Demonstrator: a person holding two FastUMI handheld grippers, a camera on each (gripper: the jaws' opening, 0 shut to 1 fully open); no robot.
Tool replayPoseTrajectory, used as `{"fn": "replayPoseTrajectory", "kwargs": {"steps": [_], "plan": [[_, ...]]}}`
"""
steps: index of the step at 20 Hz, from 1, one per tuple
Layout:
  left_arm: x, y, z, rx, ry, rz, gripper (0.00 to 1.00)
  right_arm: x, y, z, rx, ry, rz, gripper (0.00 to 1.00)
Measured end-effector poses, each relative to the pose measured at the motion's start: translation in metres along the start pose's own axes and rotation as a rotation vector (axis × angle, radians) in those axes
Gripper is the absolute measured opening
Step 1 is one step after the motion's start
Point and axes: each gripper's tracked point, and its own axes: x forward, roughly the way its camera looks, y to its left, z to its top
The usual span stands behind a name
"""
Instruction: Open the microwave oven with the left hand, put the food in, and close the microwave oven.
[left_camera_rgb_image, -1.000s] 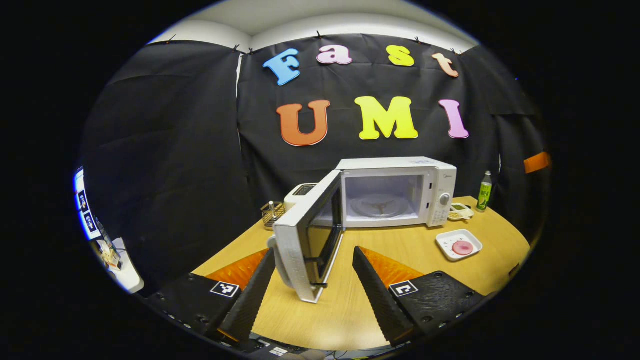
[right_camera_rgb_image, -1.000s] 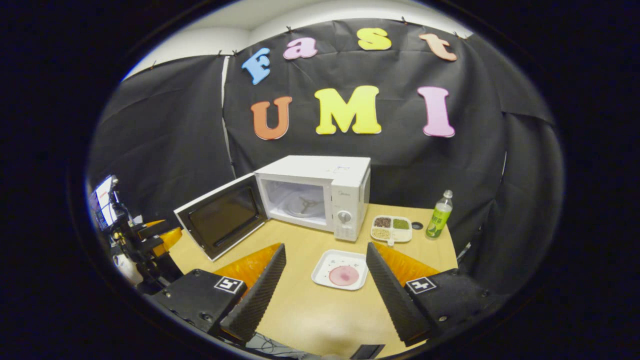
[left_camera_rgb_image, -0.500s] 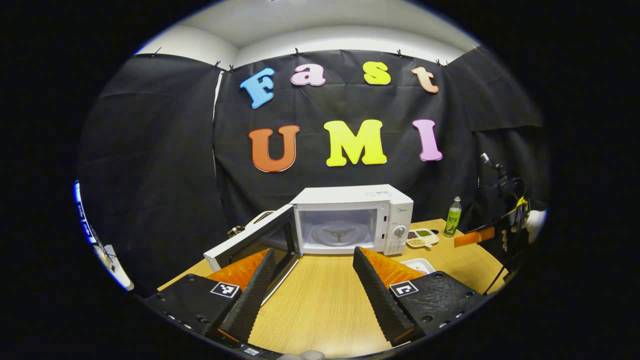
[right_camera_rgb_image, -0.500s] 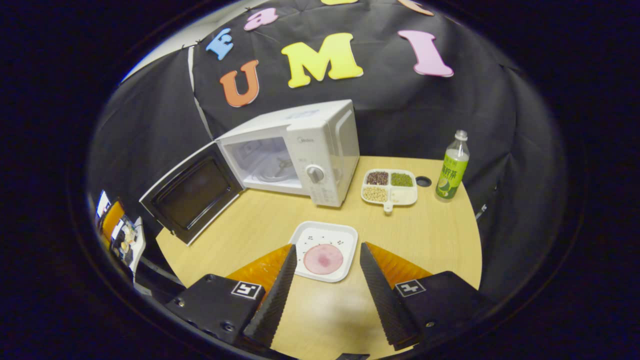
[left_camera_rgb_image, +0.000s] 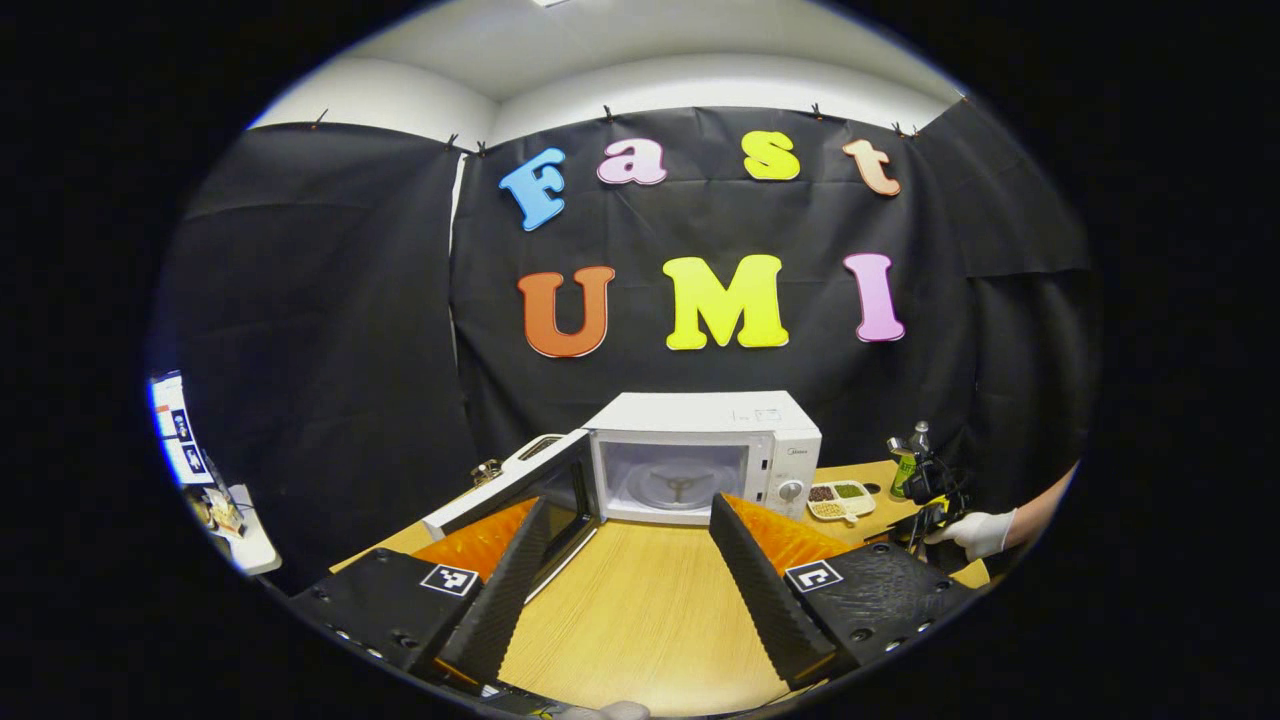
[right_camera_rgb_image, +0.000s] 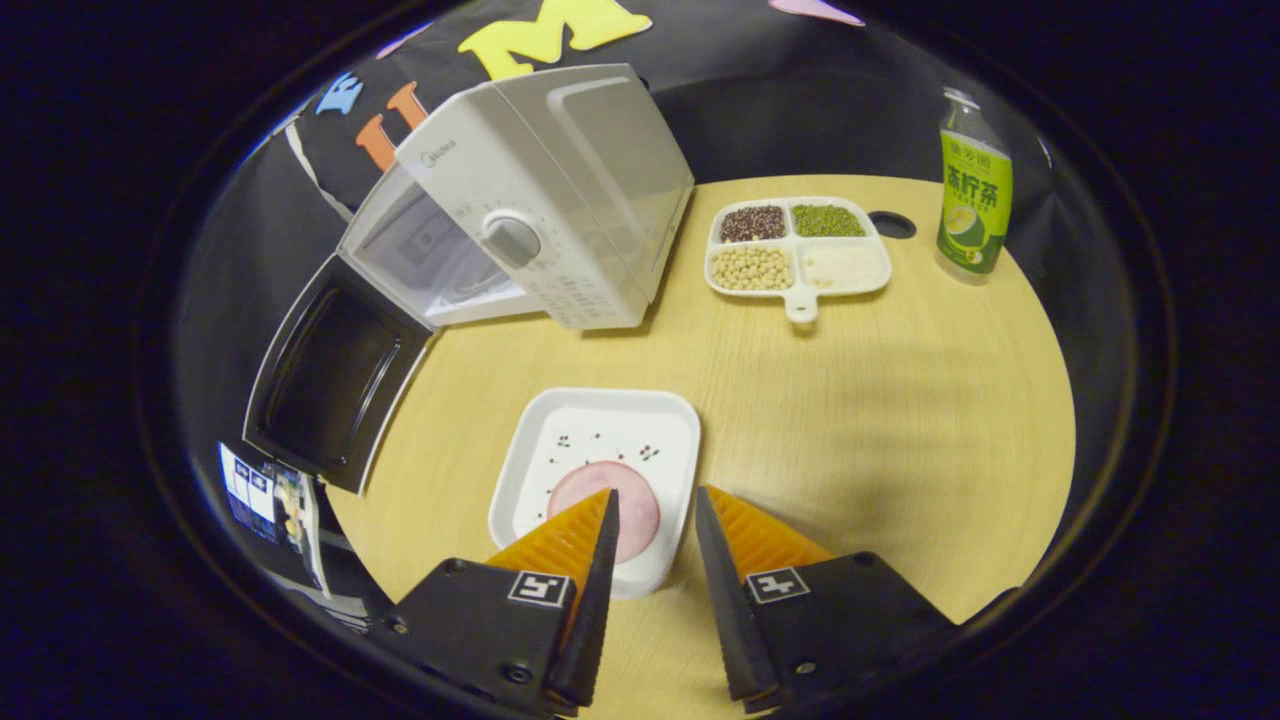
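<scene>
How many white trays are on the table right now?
2. The square tray with the pink food slice lies just ahead of the right gripper. The divided tray of beans sits beyond it, between the microwave and the bottle. Others may be hidden.

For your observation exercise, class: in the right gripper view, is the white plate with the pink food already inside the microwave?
No. The white plate lies on the wooden table in front of the open microwave, under the right gripper.

Black cloth wall (left_camera_rgb_image: 330, 300), white ceiling (left_camera_rgb_image: 620, 40), round wooden table (right_camera_rgb_image: 900, 400).
</scene>
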Motion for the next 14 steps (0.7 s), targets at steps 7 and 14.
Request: {"fn": "replayPoseTrajectory", "kwargs": {"steps": [7,14], "plan": [[-0.022,0.011,-0.002,0.026,0.027,0.101,0.95,0.025,-0.005,-0.002,0.098,0.107,0.004,0.27],[-0.024,0.010,-0.011,0.024,0.033,0.120,0.96,0.026,-0.010,0.000,0.219,0.209,0.000,0.04]]}}
